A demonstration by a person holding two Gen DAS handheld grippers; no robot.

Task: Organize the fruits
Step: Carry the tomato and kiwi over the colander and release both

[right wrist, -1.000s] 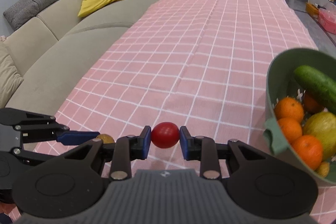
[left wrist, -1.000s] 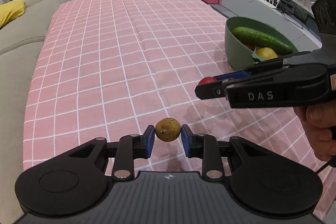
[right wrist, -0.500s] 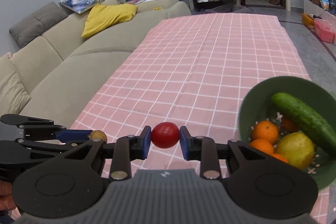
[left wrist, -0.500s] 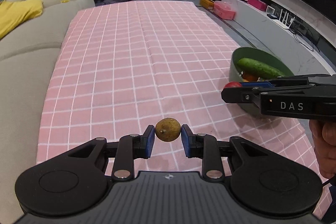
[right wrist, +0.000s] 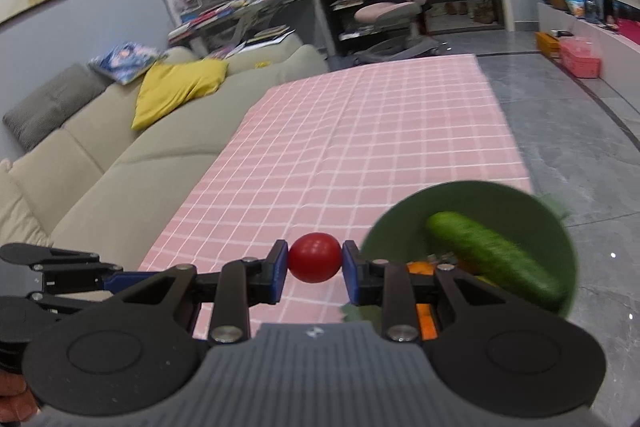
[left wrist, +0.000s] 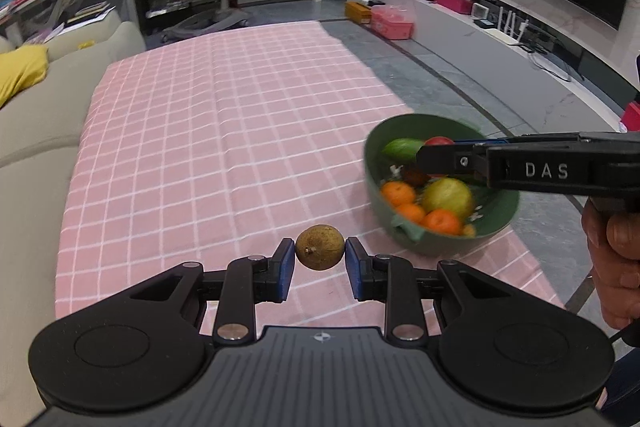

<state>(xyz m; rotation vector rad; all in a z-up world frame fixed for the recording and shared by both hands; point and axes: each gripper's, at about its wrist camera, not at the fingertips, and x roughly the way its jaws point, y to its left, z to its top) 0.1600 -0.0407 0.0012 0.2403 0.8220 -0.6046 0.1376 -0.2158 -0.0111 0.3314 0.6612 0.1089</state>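
Left wrist view: a brown round fruit (left wrist: 319,247) is kept pinched between the closed blue pads of the left gripper (left wrist: 319,258) above the pink checked cloth (left wrist: 224,131). The red tomato (right wrist: 315,257), clamped in the right gripper (right wrist: 315,263), has been carried from beside the green bowl (left wrist: 420,241) to over it, above the cucumber (right wrist: 494,259) and oranges (left wrist: 398,193).

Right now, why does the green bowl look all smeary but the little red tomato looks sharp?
In the right wrist view the tomato rides in the right gripper with the camera, so it stays crisp, while the green bowl and cucumber smear, probably from motion. In the left wrist view the bowl's rim blurs too, and the brown fruit in the left gripper looks sharp.
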